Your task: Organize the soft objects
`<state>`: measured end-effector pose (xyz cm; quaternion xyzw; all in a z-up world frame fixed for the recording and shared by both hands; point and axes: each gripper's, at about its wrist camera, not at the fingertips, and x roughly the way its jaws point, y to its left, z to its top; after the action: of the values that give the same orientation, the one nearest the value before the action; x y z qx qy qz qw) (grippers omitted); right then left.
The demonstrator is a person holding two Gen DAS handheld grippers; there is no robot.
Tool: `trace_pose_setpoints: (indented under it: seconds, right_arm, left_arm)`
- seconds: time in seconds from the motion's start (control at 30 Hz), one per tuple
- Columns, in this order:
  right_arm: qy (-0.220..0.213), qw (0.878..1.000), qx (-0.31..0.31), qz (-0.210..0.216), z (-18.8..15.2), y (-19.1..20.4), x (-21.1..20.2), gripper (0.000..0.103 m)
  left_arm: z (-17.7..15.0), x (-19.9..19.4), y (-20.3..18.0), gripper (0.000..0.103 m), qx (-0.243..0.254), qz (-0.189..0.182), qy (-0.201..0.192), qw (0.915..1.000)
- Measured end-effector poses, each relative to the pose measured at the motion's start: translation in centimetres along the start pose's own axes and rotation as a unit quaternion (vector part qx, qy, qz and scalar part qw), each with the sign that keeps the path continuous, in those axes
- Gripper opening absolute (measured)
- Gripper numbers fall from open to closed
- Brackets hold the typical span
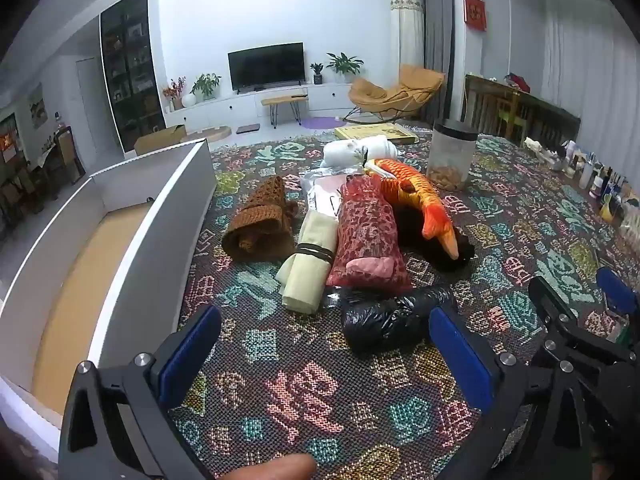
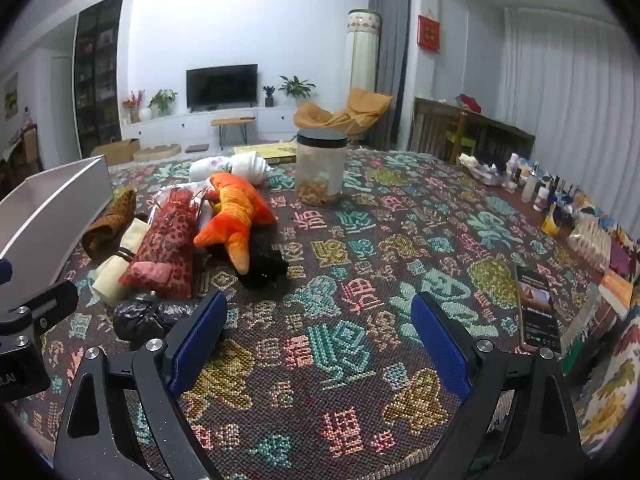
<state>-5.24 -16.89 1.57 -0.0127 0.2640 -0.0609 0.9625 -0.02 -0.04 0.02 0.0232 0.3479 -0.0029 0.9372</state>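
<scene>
On the patterned tablecloth (image 1: 304,392), at twelve o'clock from the left gripper (image 1: 326,350), lies the pile of soft objects; nearest is a black plastic bundle (image 1: 384,322), touching the tip of the right-hand finger in that view; behind it are a red mesh pouch (image 1: 366,236), a cream roll (image 1: 308,264) tied with bands, a brown knitted roll (image 1: 260,220), an orange fish plush (image 1: 416,196) and a white bundle (image 1: 360,150). A white box (image 1: 132,236) with a cardboard-coloured floor stands at nine to ten o'clock, open and with nothing visible inside it. Both tongs stand wide and hold nothing; the right gripper (image 2: 320,336) hangs over bare cloth, with the pile at ten o'clock from it.

The sorting seems to be at its start, with no object yet in the box; the step in hand is probably the approach to the first piece. The next move likely calls for the left gripper to go forward around the black bundle, close softly, then carry it toward nine o'clock into the box.

Something dark lies under the fish plush and cannot be identified; the near end of the box is cut off; the content of the clear jar (image 2: 321,168) at twelve o'clock is unclear; small bottles at two o'clock are too small to tell.
</scene>
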Motion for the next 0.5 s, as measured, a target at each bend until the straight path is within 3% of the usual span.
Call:
trace_pose_setpoints:
  seconds: [0.27,0.5]
  right_arm:
    - [0.003,1.000,-0.002,-0.001,0.0,0.0,0.0,0.095]
    - [0.003,1.000,-0.005,-0.002,0.0,0.1,0.0,0.095]
  left_arm:
    - [-0.2,0.7,0.9,0.103,-0.006,-0.010,0.002,0.9999]
    - [-0.3,0.4,0.0,0.103,0.005,0.007,0.001,1.0000]
